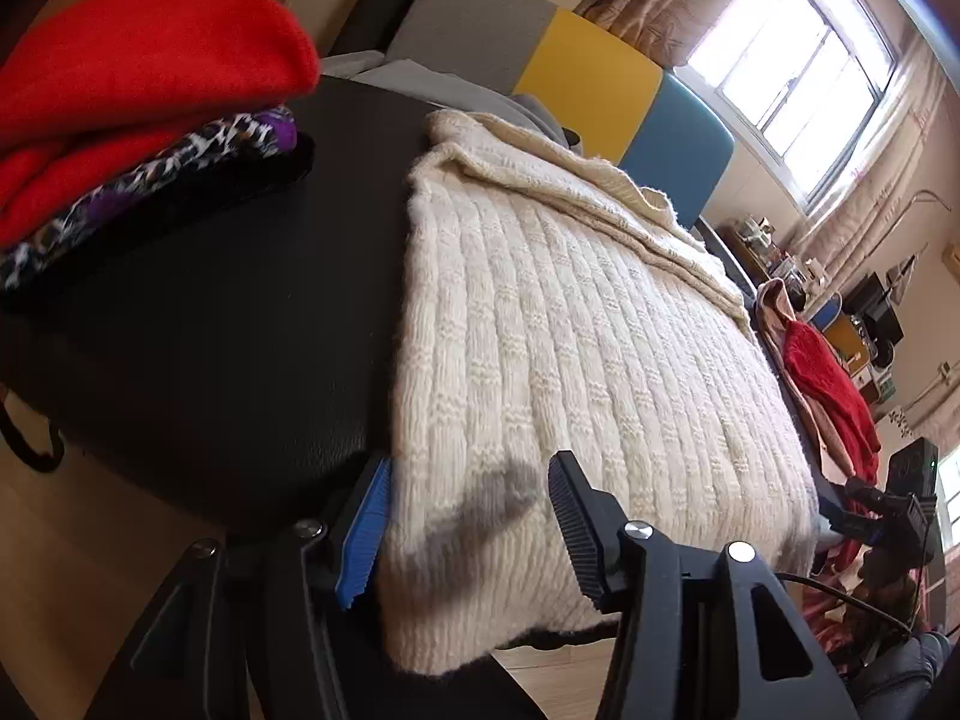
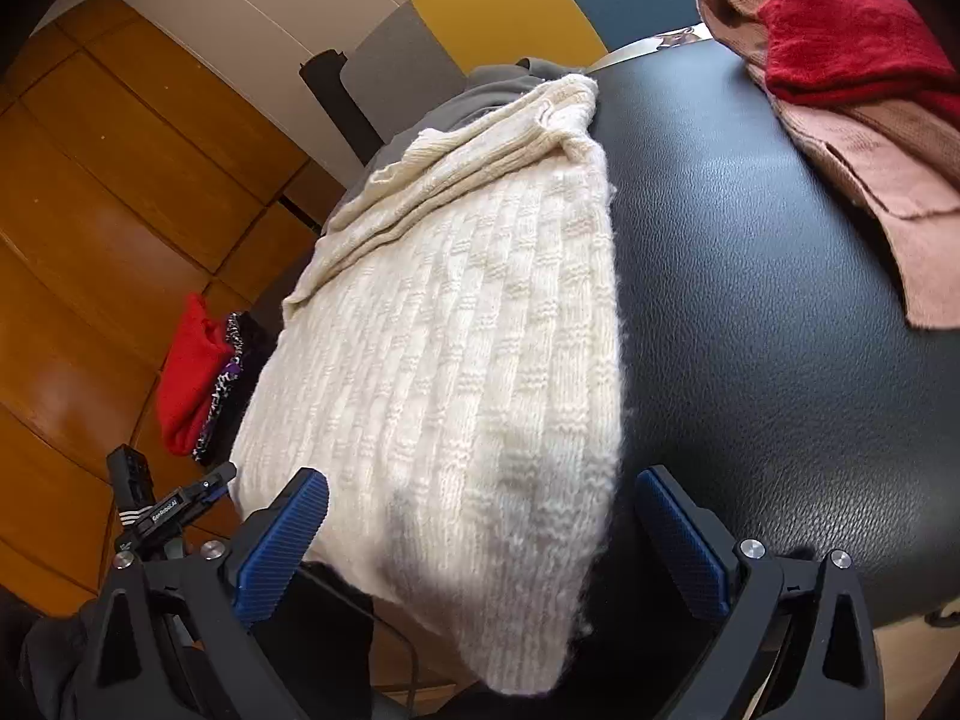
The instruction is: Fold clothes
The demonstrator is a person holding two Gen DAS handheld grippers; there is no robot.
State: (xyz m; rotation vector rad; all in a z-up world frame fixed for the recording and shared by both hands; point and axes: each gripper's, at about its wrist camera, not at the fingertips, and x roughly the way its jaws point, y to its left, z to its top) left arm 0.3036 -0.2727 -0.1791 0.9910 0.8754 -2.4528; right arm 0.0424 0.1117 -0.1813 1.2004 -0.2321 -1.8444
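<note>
Both my tools apart: left tool [image 1: 468, 531], right tool [image 2: 480, 546] straddle near hem of cream knit sweater [image 1: 576, 324]. Soft, thick, stretchy, light; pinch hem corners.

Left gripper [image 1: 468, 525] and right gripper [image 2: 480, 546], both angled downward, fingers spread apart.

The sweater [image 1: 576, 324] lies on the table [image 1: 228, 324]. A pile of folded clothes [image 1: 120, 120] sits to its left, more clothes [image 2: 852, 108] to its right, a sofa [image 1: 576, 72] behind.
</note>
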